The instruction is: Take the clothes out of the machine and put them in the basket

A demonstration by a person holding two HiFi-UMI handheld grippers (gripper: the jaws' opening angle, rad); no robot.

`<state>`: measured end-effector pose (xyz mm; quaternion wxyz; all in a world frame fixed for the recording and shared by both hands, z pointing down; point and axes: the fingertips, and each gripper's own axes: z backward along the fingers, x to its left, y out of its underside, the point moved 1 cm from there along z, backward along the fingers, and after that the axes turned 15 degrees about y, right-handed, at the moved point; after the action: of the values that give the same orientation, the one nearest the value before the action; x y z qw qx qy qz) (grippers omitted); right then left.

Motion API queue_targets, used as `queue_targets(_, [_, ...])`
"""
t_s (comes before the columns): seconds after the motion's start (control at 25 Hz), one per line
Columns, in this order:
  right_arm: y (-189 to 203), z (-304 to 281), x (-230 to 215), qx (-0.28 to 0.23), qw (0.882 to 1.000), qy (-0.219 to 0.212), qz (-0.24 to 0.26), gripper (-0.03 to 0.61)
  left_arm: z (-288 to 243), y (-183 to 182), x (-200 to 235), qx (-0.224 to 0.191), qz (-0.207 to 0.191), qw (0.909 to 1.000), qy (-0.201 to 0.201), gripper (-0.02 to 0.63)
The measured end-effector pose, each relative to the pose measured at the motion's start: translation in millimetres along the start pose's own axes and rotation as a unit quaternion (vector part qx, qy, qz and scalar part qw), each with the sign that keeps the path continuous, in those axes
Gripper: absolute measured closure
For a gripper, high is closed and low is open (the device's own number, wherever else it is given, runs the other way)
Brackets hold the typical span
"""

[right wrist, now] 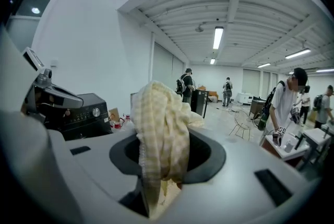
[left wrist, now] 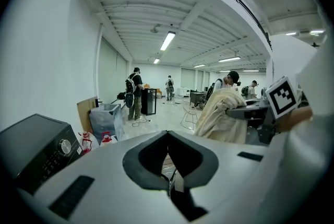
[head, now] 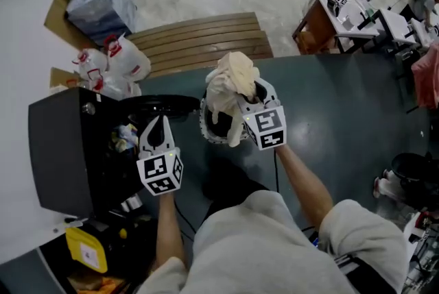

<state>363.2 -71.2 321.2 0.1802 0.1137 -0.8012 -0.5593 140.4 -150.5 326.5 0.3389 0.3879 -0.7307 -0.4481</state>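
Right claw (head: 255, 99) is closed narrow on a cream, faintly checked fabric garment (right wrist: 156, 129). The garment bunches above the jaws and trails down between them. In the head view it hangs over the round dark basket with a pale patterned rim (head: 204, 123), which stands just beside the black box-shaped machine (head: 62, 149).

I judge the step in hand to be the deposit:
1. I lower the right claw until the trailing fabric sits inside the rim.
2. I open the jaws fully so that no fold catches on a pad.
3. I lift straight up and clear.

Left claw (left wrist: 169, 185) has its 2 jaws together with nothing between them. It sits at the machine's opening, where more items show. I cannot tell whether it touches them. I would open it wide before reaching in.
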Motion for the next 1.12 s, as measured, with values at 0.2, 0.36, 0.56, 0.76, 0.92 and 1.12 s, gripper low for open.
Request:
queue_targets(0.2, [48, -28, 7, 0.039, 0.999, -0.006, -0.006, 0.423, -26, 15, 13, 0.009, 0.009, 0.9999, -0.004, 0.594])
queue_targets(0.36, [99, -46, 13, 0.071, 0.997, -0.012, -0.005, 0.423, -49, 43, 19, 0.021, 0.023, 0.9995, -0.008, 0.594])
queue_targets(0.56, [176, -62, 20, 0.111, 0.994, -0.012, -0.007, 0.422, -72, 100, 26, 0.035, 0.043, 0.9983, -0.015, 0.594])
queue_targets(0.76, [268, -76, 32, 0.155, 0.988, -0.015, -0.001, 0.422, -91, 170, 34, 0.044, 0.067, 0.9965, -0.023, 0.594])
queue_targets(0.92, [338, -90, 43, 0.190, 0.982, -0.016, -0.001, 0.420, -102, 224, 42, 0.056, 0.083, 0.9945, -0.030, 0.594])
queue_targets(1.12, [415, -108, 56, 0.229, 0.973, -0.022, 0.000, 0.416, -112, 277, 45, 0.064, 0.097, 0.9925, -0.037, 0.595])
